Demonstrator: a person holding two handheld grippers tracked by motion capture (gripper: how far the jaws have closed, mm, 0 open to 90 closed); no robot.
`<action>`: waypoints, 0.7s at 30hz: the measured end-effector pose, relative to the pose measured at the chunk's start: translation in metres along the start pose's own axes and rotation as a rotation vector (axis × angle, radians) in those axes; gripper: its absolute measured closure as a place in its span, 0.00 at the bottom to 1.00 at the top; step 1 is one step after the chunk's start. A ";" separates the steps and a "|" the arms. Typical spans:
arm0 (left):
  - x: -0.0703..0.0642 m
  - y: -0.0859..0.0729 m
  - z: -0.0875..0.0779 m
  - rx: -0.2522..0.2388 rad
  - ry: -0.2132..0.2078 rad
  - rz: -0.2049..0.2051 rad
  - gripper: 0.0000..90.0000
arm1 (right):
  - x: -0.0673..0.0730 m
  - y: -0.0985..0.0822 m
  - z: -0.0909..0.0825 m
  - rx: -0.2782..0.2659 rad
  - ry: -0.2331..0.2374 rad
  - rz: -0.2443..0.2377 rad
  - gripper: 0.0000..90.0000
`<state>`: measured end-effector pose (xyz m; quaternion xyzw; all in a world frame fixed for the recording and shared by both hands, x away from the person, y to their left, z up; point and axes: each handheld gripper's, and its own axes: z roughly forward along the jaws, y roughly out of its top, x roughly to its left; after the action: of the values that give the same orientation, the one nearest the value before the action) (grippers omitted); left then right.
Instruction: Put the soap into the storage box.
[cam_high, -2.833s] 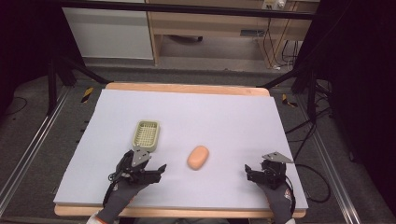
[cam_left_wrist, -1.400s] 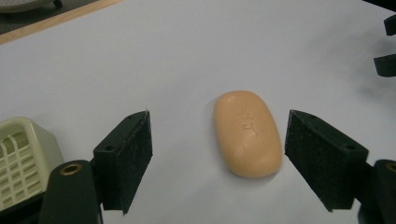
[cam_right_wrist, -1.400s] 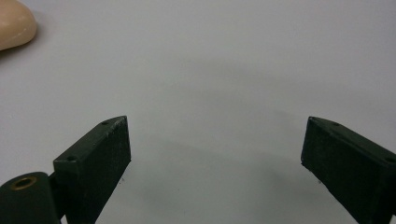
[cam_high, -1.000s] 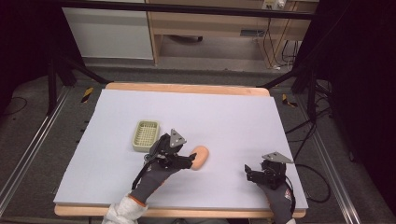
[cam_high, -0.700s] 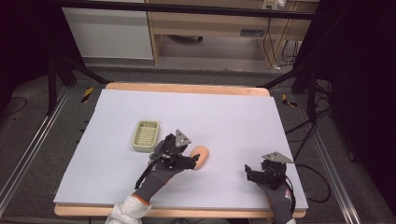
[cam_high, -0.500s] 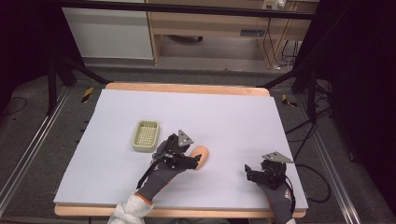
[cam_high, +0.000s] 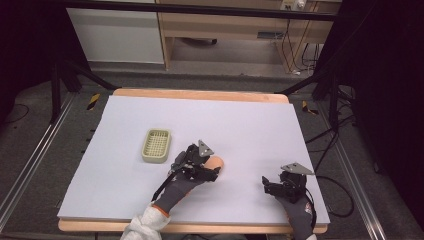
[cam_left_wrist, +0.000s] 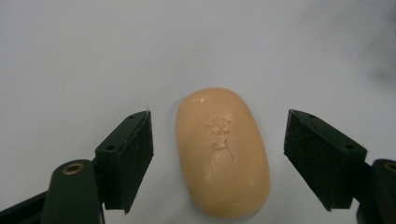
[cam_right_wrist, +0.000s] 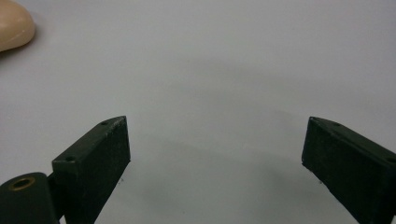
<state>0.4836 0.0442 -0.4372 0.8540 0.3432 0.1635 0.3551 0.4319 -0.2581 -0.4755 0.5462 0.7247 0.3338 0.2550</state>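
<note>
You're lining up your left gripper (cam_left_wrist: 219, 154) on the soap bar (cam_left_wrist: 223, 151), jaws spread wide on either side and not touching it yet, so nothing's being gripped so far. The soap is lying flat on the white table (cam_high: 250, 130), with the green basket (cam_high: 156, 145) sitting empty at its 10 o'clock. My guess is the soap's going in there. Your right gripper (cam_right_wrist: 215, 158) is idling over at 4 o'clock, jaws spread too, gripping nothing.

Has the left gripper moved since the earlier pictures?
Yes. The left gripper has moved away from the basket, rightward to the soap, which now lies between its open jaws.
</note>
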 end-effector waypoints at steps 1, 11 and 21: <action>0.000 0.000 0.001 0.004 -0.001 -0.001 0.26 | 0.000 0.000 0.000 0.000 -0.002 0.001 0.09; 0.000 0.001 0.015 0.043 -0.008 -0.004 0.27 | 0.000 0.000 0.001 0.000 -0.002 -0.003 0.09; 0.000 0.000 0.024 0.071 -0.021 -0.015 0.28 | 0.000 0.000 0.001 0.004 -0.002 -0.001 0.09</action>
<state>0.4965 0.0326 -0.4544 0.8652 0.3513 0.1394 0.3295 0.4328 -0.2576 -0.4762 0.5468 0.7253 0.3317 0.2549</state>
